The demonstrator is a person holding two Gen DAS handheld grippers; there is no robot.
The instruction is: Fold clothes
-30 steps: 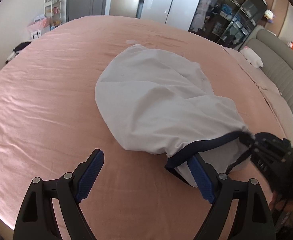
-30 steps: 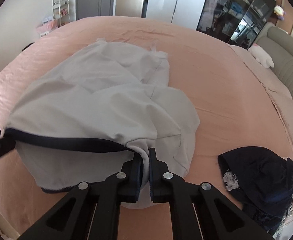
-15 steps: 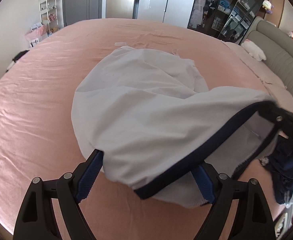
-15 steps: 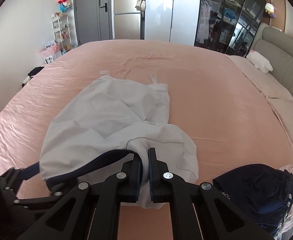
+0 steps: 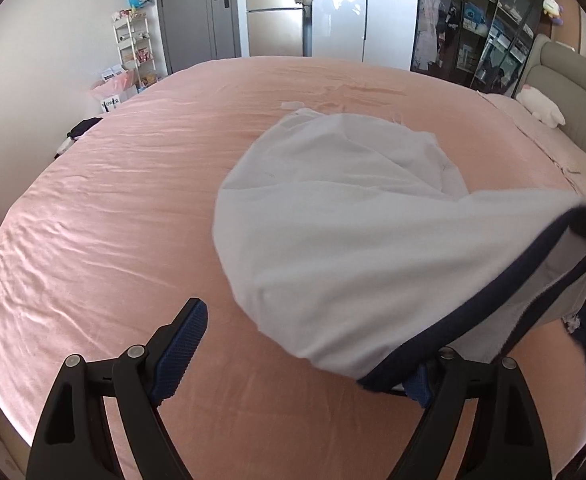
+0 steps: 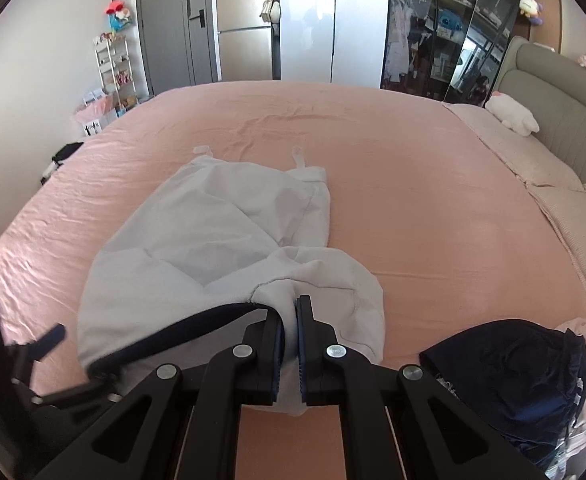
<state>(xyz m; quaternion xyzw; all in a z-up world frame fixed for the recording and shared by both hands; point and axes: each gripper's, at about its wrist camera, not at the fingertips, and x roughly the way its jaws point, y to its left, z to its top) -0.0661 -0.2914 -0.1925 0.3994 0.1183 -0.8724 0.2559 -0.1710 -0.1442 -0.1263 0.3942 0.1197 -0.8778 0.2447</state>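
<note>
On the pink bed (image 6: 433, 208), the white garment (image 6: 213, 240) stretches away from the right gripper (image 6: 289, 344) clamped on its navy-edged hem, while the left gripper (image 5: 305, 352), spread wide, hangs below the hem's free left end.

A bedroom in a home: a wide bed (image 6: 413, 200) under a pink sheet fills the view, with a padded grey headboard (image 6: 565, 92) and a white plush toy (image 6: 511, 114) at its far right. Beyond it stand a glass-fronted wardrobe (image 6: 421, 32) hung with clothes, a steel fridge (image 6: 245, 40), a grey door (image 6: 173, 24) and a wire shelf rack (image 6: 113, 68).
</note>
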